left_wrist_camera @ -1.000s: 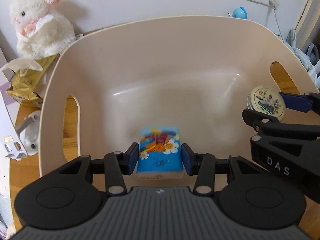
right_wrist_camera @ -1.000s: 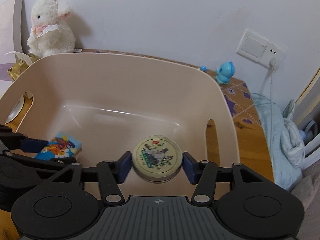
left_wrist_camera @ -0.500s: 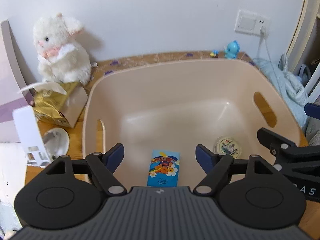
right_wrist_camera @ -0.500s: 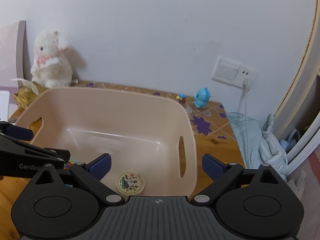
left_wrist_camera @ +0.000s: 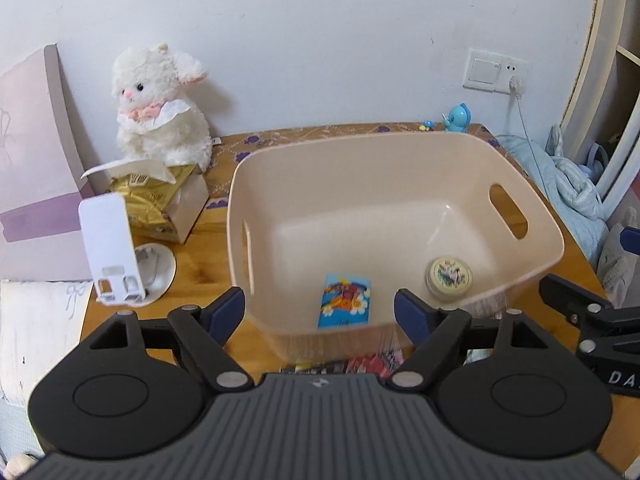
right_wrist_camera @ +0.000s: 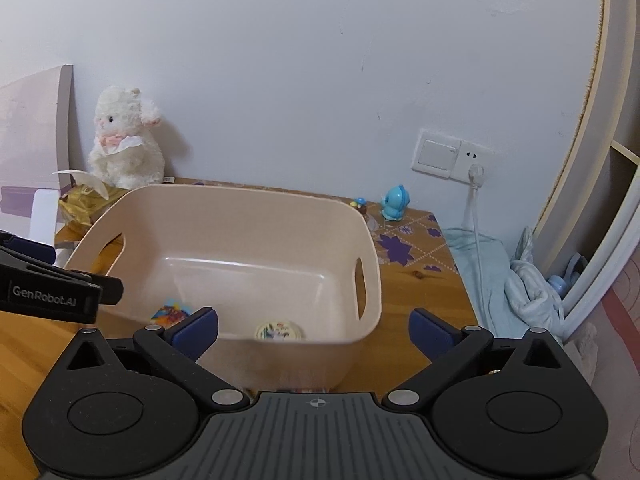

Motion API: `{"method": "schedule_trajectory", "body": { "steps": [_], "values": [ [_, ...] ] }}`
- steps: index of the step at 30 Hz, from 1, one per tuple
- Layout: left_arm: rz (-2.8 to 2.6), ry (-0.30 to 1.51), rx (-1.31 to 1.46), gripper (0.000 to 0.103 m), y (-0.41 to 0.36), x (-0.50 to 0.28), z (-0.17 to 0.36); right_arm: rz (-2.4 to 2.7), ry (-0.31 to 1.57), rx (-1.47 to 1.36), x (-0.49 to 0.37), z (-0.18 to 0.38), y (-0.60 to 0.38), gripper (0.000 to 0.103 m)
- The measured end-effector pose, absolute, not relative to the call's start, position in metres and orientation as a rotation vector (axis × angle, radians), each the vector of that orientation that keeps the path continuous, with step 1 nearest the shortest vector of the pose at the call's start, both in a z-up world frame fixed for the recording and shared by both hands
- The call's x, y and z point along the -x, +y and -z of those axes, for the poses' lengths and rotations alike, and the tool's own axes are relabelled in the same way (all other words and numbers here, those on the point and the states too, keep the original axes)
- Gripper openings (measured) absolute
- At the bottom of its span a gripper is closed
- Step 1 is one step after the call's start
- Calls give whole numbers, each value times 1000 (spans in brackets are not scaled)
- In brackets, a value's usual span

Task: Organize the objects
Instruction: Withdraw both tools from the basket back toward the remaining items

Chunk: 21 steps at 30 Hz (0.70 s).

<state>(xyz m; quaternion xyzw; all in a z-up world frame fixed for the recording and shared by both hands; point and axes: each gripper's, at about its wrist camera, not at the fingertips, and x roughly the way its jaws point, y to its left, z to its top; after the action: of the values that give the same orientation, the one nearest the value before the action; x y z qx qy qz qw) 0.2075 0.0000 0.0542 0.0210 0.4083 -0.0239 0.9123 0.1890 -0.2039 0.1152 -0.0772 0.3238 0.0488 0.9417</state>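
Note:
A beige basket [left_wrist_camera: 400,140] [right_wrist_camera: 240,192] stands on the wooden table. On its floor lie a blue cartoon-printed tissue pack [left_wrist_camera: 344,300] [right_wrist_camera: 170,314] and a round cream tin [left_wrist_camera: 450,274] [right_wrist_camera: 278,330]. My left gripper [left_wrist_camera: 318,310] hangs open above the basket's near rim, holding nothing. To its right, my right gripper [right_wrist_camera: 314,327] is raised over the near rim as well; its jaws are opening wide and nothing is between them. Each gripper's body shows at the edge of the other's view.
A white plush rabbit [left_wrist_camera: 156,120], a gold tissue box [left_wrist_camera: 160,196] and a white phone stand [left_wrist_camera: 112,248] sit left of the basket. A blue toy figure [right_wrist_camera: 394,202] stands at the back right. Light blue cloth [right_wrist_camera: 520,280] lies off the table's right edge.
Both grippers let go: the left released the tissue pack and the right the tin, which now lie in the basket. Both grippers opened, rose and pulled back.

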Motion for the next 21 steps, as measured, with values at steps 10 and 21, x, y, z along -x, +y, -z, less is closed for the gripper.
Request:
{"method": "schedule_trajectory", "body": {
  "steps": [10, 21],
  "values": [
    [58, 867, -61, 83, 19, -167, -27, -101, 710, 161, -155, -90, -204, 103],
    [126, 891, -72, 83, 28, -137, 16, -119, 813, 158, -138, -41, -199, 103]
  ]
}}
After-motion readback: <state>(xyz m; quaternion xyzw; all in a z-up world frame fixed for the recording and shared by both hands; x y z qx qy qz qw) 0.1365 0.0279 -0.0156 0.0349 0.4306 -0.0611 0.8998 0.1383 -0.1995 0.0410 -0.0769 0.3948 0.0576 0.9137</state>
